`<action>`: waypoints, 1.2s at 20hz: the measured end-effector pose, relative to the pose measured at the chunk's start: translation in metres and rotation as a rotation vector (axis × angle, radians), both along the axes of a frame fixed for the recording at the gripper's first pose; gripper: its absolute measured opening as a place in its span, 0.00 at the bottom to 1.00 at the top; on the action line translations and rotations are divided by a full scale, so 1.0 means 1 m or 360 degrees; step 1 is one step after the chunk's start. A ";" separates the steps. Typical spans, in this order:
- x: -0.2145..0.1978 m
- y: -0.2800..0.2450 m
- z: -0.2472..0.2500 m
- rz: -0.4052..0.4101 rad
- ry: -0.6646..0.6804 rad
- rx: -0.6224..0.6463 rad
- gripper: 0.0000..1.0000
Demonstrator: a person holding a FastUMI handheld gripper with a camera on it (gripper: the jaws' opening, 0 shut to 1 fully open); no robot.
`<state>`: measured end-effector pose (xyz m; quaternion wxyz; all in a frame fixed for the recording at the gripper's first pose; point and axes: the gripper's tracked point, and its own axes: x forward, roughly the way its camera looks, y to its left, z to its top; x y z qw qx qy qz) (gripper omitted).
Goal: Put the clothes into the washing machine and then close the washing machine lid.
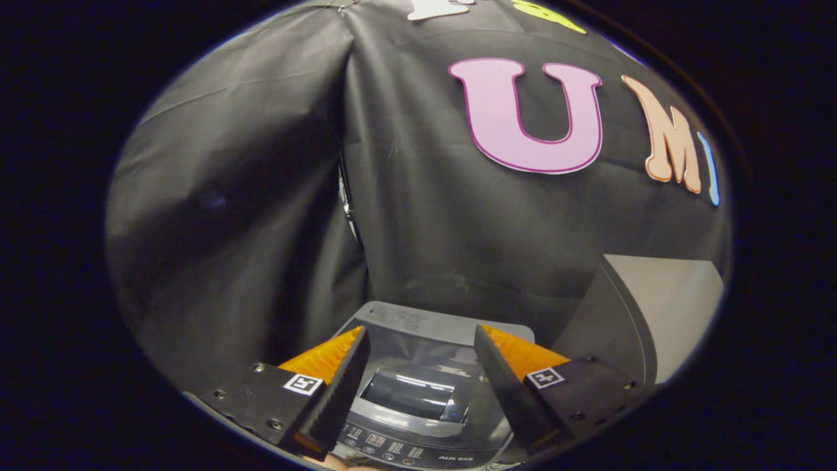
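My gripper (pixel 418 376) hangs with fingers spread wide and empty above the washer (pixel 418 418), its lid (pixel 425 366) down at twelve o'clock between them; a grey panel (pixel 654 314) stands at two o'clock.

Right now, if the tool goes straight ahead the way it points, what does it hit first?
Probably the washing machine: its closed lid sits between and just beyond the open fingers of the tool, which hold nothing. If the heading passes above the lid, the black cloth wall comes next. Depth is unclear.
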<state>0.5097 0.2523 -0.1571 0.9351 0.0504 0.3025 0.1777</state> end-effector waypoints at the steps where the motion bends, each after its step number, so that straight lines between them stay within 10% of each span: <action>1: -0.003 0.000 0.006 0.0000 -0.0029 0.0003 0.97; 24: -0.130 -0.147 0.060 -0.0237 -0.0626 0.0228 0.96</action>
